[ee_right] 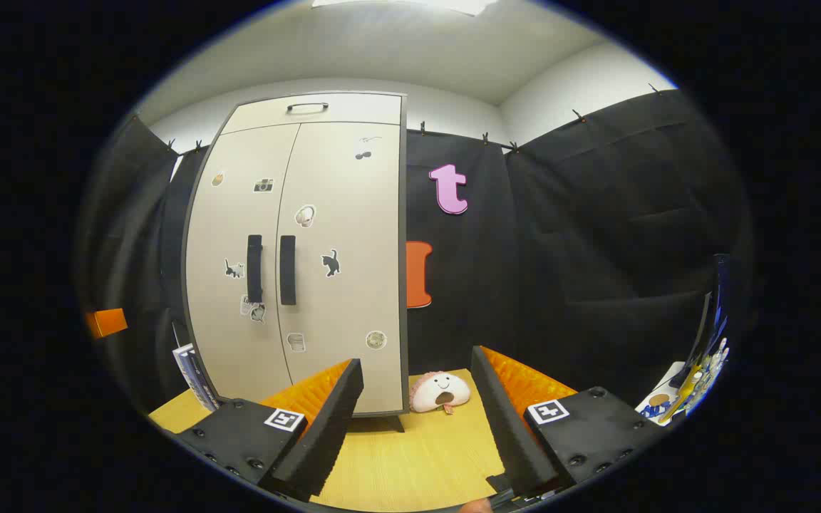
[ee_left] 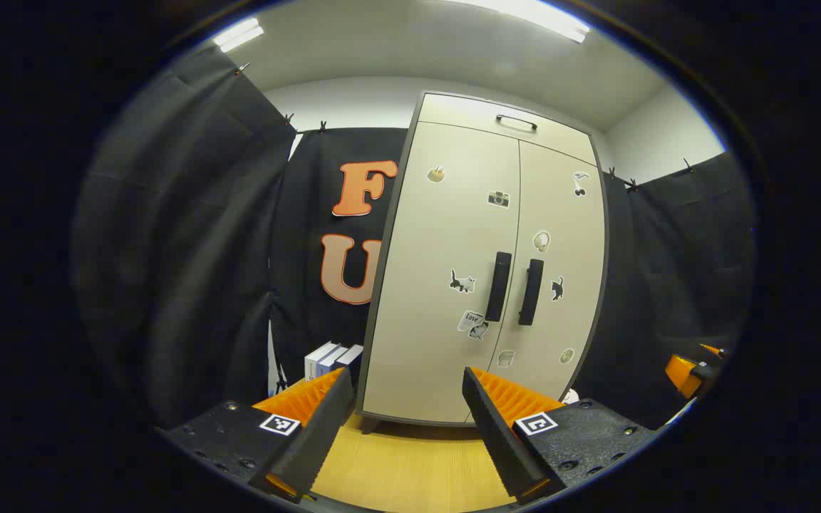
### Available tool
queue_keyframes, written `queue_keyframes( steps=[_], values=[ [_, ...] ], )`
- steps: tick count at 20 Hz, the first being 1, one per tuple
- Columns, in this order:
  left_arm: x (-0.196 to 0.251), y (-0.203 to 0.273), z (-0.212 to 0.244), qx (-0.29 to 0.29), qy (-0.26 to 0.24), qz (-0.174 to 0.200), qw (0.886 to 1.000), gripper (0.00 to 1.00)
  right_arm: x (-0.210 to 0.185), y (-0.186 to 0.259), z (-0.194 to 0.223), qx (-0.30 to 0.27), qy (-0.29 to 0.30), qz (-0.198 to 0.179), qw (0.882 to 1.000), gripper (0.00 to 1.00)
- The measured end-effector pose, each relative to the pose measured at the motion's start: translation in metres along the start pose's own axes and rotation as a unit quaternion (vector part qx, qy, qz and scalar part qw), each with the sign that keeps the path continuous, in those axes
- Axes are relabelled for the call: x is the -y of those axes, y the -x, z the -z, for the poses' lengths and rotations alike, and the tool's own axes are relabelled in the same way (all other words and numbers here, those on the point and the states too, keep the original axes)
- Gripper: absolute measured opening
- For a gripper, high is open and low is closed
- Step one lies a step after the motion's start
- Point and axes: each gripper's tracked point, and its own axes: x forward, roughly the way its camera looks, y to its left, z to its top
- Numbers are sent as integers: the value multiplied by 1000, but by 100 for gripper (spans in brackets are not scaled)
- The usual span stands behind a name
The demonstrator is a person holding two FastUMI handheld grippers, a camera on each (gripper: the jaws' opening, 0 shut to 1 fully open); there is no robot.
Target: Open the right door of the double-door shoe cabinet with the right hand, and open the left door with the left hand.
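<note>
**Both cabinet doors closed, both tongs wide and empty**

The shoe cabinet point(ee_left: 482, 271) stands on the wooden floor point(ee_left: 410, 463) against the black cloth wall. It is the biggest thing in both views. Its left door point(ee_left: 446, 278) and right door point(ee_left: 560, 271) are both closed and meet in the middle. Above the doors there is a top flap point(ee_left: 510, 121) with a small handle. Each door has a dark upright handle beside the middle line: the left handle point(ee_left: 498, 286) and the right handle point(ee_left: 530, 291). Small stickers are spread over both doors.

Left of the cabinet, some books point(ee_left: 332, 358) stand on the floor. Right of the cabinet, in the right gripper view, a soft toy point(ee_right: 440, 392) lies on the floor, near the cabinet's corner.

The left gripper point(ee_left: 407, 399) is well apart from the cabinet, with its jaws wide and nothing between them. The right gripper point(ee_right: 417, 392) is also well apart from the cabinet, jaws wide, holding nothing.
</note>
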Motion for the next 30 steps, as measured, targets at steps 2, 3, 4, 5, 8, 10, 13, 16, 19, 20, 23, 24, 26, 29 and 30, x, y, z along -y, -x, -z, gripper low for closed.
queue_keyframes(
  steps=[2,3,4,5,8,10,13,16,19,20,23,24,26,29,30],
  values=[
    [2,1,1,-3,-7,3,1000,95,-7,1,4,-12,-9,-9,1000,98],
    [4,2,-1,-1,-7,6,1000,95,-9,1,4,-16,-11,-13,1000,98],
    [6,3,-3,1,-7,9,1000,95,-10,2,3,-16,-11,-16,1000,98],
    [9,4,-4,1,-7,13,1000,95,-10,3,0,-11,-9,-16,1000,98],
    [10,4,-1,-9,-15,16,1000,95,-9,5,-1,-11,2,-12,1000,98],
    [11,4,-4,-5,-15,20,1000,95,-12,6,0,-15,9,-18,1000,98],
    [12,4,-7,3,-8,21,1000,95,-12,5,2,-22,10,-21,999,98],
    [14,3,-8,4,-3,29,1000,95,-16,6,3,-27,6,-31,999,98],
    [15,2,-8,4,-5,31,1000,95,-16,6,5,-31,7,-30,999,98],
    [15,2,-9,5,-5,33,999,95,-18,6,5,-32,7,-32,999,98],
    [17,1,-10,7,-4,36,999,92,-22,4,6,-33,7,-38,999,98],
    [18,1,-8,5,-3,39,999,95,-24,3,8,-37,6,-41,998,98],
    [19,1,-6,2,-3,43,999,95,-29,0,9,-42,3,-46,998,98],
    [17,1,-1,-2,-10,44,999,95,-37,-11,7,-47,2,-51,998,98],
    [17,0,0,-2,-12,44,999,95,-39,-16,6,-48,3,-50,998,98]
  ],
)
